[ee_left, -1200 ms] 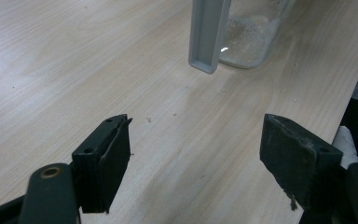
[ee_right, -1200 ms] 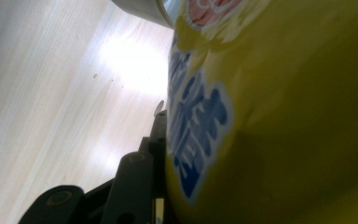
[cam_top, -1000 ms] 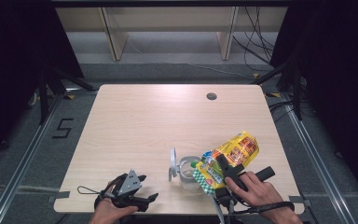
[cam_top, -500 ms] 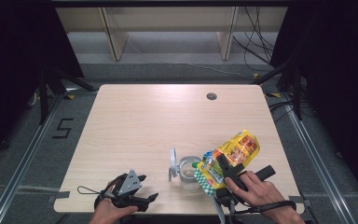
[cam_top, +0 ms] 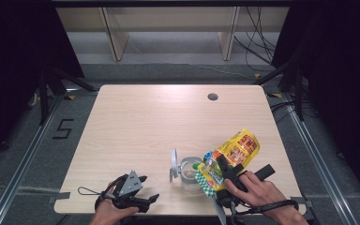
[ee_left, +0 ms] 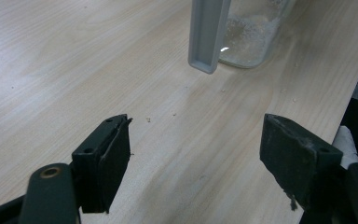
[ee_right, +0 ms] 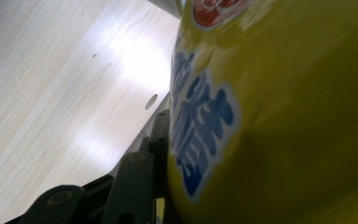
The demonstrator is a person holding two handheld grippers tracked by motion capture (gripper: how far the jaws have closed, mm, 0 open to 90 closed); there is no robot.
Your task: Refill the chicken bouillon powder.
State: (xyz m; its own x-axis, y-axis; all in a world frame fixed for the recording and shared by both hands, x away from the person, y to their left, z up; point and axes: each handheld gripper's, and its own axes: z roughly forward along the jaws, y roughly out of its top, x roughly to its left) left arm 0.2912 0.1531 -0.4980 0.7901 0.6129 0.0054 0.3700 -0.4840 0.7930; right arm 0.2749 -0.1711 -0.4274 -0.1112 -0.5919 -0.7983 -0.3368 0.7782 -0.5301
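While nothing has shifted: yellow bag [cam_top: 234, 151] clamped in right gripper [cam_top: 226, 174] fingers, left gripper [cam_top: 143, 190] fingers spread, empty.

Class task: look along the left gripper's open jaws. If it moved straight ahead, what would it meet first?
Probably the grey lid hanging off the clear jar; bare table lies before the left gripper until then.

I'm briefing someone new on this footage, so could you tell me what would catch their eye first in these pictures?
The bright yellow snack bag stands out at once, clamped in the right tool and tipped over a clear glass jar near the table's front edge. The jar's grey lid stands up on its left side. At the front left, the left tool rests with its jaws open and nothing between them.
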